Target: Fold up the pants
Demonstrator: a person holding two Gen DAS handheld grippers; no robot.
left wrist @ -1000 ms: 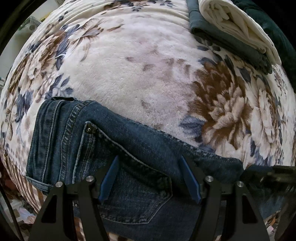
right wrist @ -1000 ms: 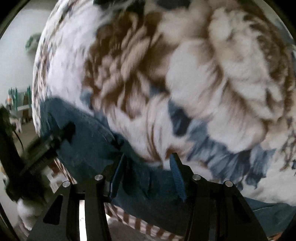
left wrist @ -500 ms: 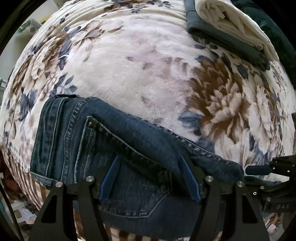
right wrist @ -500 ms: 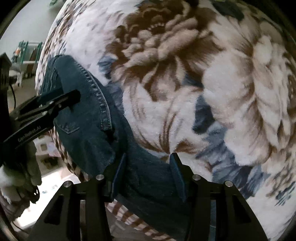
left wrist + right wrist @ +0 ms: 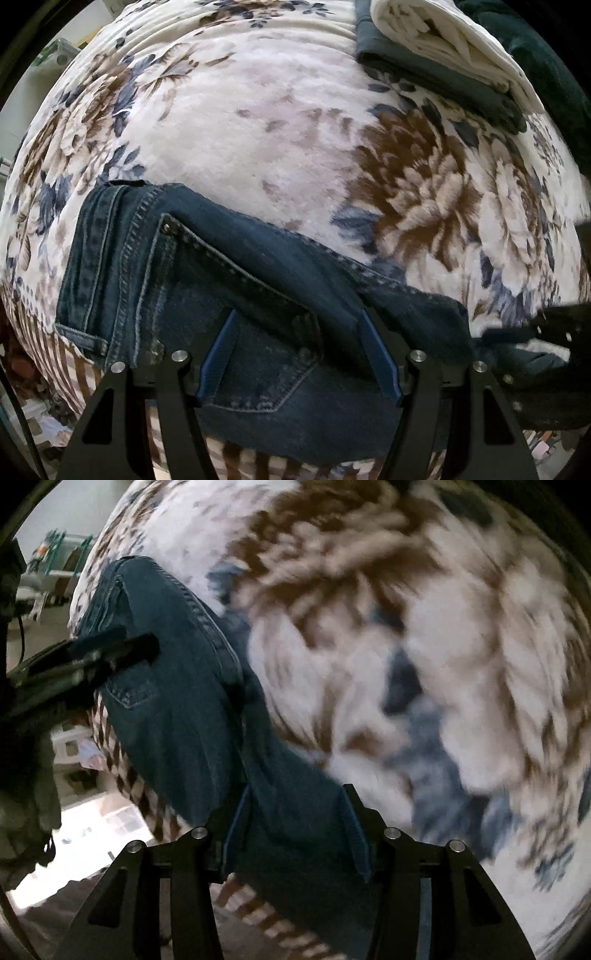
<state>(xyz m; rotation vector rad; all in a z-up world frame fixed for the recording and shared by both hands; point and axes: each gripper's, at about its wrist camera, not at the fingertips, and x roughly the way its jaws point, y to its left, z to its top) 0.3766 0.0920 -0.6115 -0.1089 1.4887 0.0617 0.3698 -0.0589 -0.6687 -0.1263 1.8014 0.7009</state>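
Note:
Dark blue jeans (image 5: 207, 280) lie along the near edge of a bed covered by a floral fleece blanket (image 5: 266, 122). The waistband and a back pocket face up. My left gripper (image 5: 297, 334) is open, its blue pads over the back pocket and waistband. My right gripper (image 5: 297, 814) is open over the jeans (image 5: 177, 709) further along the leg, at the bed edge. The left gripper also shows in the right wrist view (image 5: 110, 653), lying on the jeans. The right gripper shows at the right edge of the left wrist view (image 5: 546, 328), blurred.
A folded cream cloth (image 5: 454, 40) on a folded dark grey garment (image 5: 424, 77) lies at the far right of the bed. Dark green fabric (image 5: 543, 44) is beyond it. The floor and furniture (image 5: 55, 554) show past the left bed edge.
Both grippers have moved forward onto the bed with the jeans, so more of the jeans lies on the blanket. The right wrist view is blurred by motion. Jaws stay open.

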